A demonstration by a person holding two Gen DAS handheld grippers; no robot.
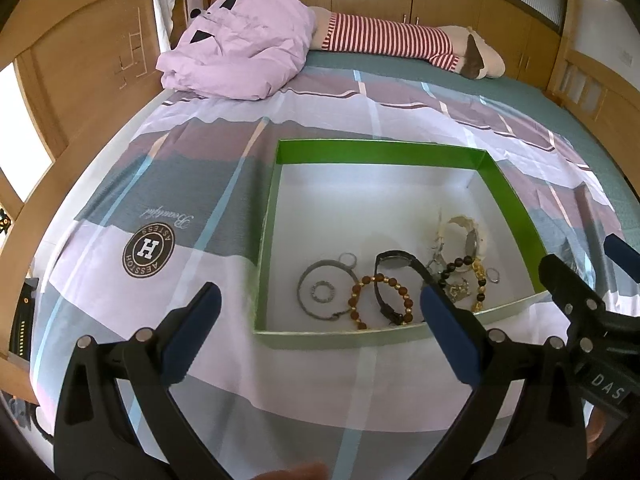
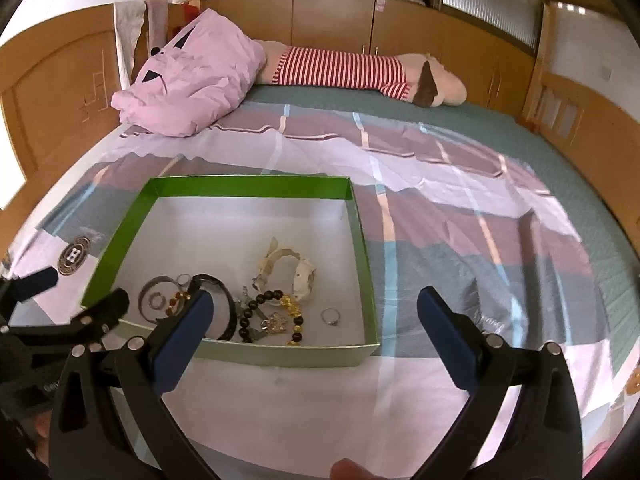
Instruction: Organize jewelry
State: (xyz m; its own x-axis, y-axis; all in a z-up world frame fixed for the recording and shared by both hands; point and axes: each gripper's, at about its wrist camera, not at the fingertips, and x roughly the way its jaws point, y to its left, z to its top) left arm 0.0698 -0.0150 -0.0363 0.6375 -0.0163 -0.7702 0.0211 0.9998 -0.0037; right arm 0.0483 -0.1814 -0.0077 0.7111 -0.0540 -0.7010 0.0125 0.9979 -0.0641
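A shallow green box (image 1: 380, 151) (image 2: 248, 186) with a white floor lies on the bed. Inside, near its front wall, lie a grey bangle (image 1: 308, 276), an amber bead bracelet (image 1: 380, 280), a black watch (image 1: 400, 260) (image 2: 224, 280), a cream bracelet (image 1: 460, 224) (image 2: 300, 276), a black and gold bead bracelet (image 2: 280, 300) and a small ring (image 2: 331, 316). My left gripper (image 1: 320, 304) is open in front of the box's near left corner, nothing between its fingers. My right gripper (image 2: 316, 308) is open over the box's near right corner, also empty.
The bed has a plaid sheet (image 1: 180, 208) (image 2: 460, 220). A crumpled pink quilt (image 1: 240, 48) (image 2: 188, 84) and a long plush toy with a red striped body (image 1: 392, 40) (image 2: 344, 66) lie at the far side. Wooden bed frame and cabinets surround the bed.
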